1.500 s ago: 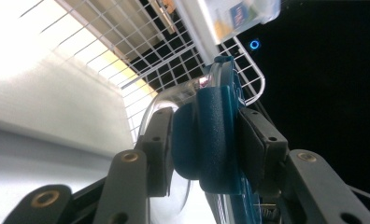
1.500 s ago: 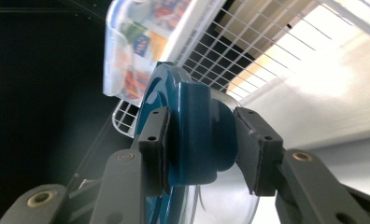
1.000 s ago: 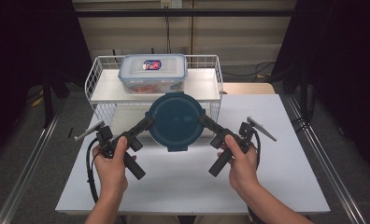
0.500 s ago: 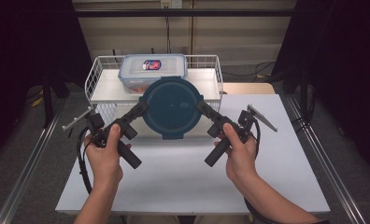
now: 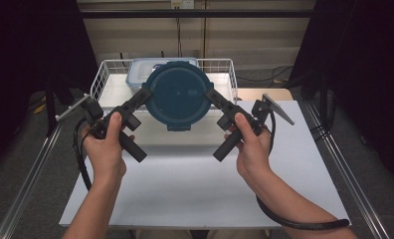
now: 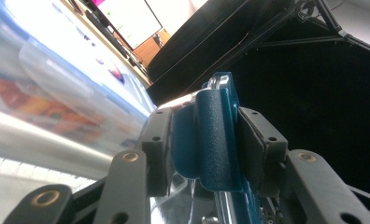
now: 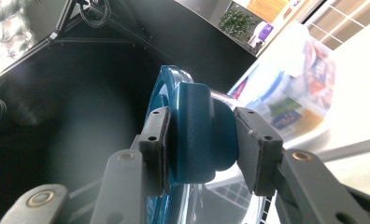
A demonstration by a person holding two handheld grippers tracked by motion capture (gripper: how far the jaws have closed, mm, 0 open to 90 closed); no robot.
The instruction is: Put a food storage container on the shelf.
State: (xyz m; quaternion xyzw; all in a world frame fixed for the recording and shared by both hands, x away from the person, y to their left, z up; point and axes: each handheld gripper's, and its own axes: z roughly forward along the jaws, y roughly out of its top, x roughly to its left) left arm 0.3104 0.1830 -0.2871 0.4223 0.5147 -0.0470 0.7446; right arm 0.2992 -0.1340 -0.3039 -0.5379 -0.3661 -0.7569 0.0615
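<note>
A round container with a dark blue lid (image 5: 178,94) hangs in the air above the table, in front of the white wire basket (image 5: 220,67). My left gripper (image 5: 146,94) is shut on its left lid latch (image 6: 213,140). My right gripper (image 5: 209,95) is shut on its right lid latch (image 7: 197,135). Each gripper view has a blue latch pinched between the two pads, with the clear body below it. A clear rectangular box with a blue-edged lid (image 5: 138,69) rests in the basket behind the round container.
The white table (image 5: 185,184) lies below, open toward the person. The basket's bare floor (image 5: 115,92) shows left of the box. Metal rails (image 5: 344,174) run along both table sides. Dark curtains stand left and right.
Both grippers have lifted the round container up and away from the person; it now hangs higher, in front of the basket, covering most of the rectangular box.
</note>
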